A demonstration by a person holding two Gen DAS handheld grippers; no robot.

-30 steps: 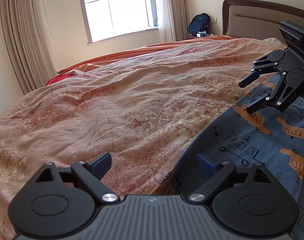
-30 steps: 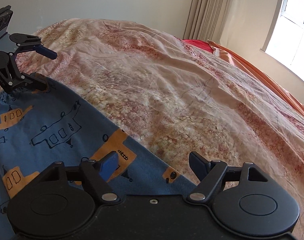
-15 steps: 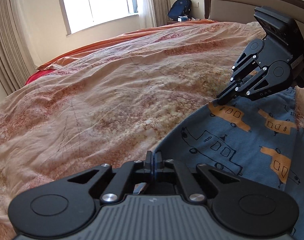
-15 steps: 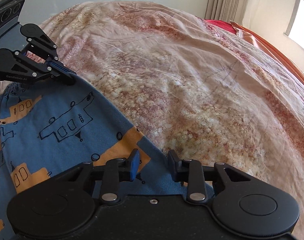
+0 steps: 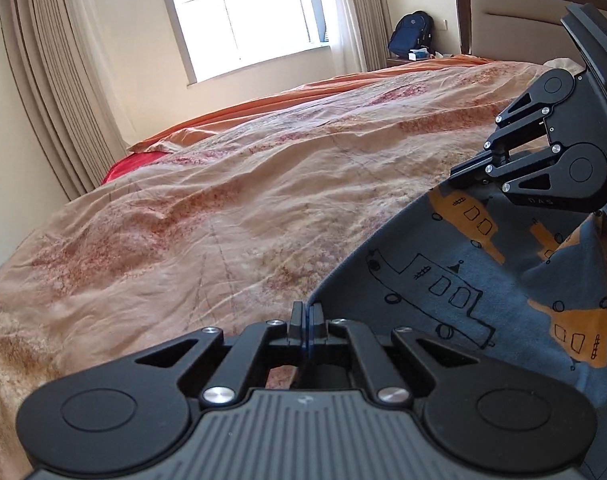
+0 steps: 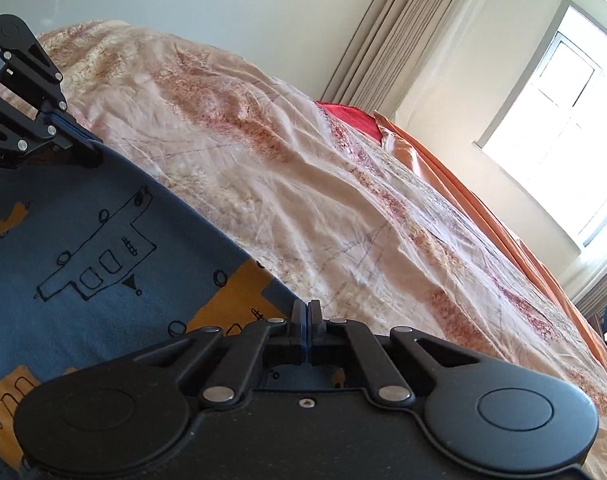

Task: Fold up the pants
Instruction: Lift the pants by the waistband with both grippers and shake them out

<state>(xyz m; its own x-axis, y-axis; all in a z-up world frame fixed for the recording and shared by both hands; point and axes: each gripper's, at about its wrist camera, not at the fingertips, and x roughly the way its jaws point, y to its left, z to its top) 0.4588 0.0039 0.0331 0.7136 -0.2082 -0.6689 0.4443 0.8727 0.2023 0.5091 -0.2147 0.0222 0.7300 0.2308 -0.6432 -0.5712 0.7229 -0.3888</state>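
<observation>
Two hand-held grippers, the left hand-held gripper [image 5: 306,314] and right hand-held gripper [image 6: 306,312], each pinch one edge of a single pair of blue printed pants [image 5: 483,280] above the one bed [image 5: 223,220].

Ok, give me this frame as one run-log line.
phase: edge lift | left gripper: shut on pants | right gripper: shut on pants | edge: taut between grippers, raised above bedspread | fold: not yet made

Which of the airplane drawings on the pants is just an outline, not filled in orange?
On the blue pants, the long middle airplane is only a black outline. The airplanes above and lower right are solid orange.
</observation>
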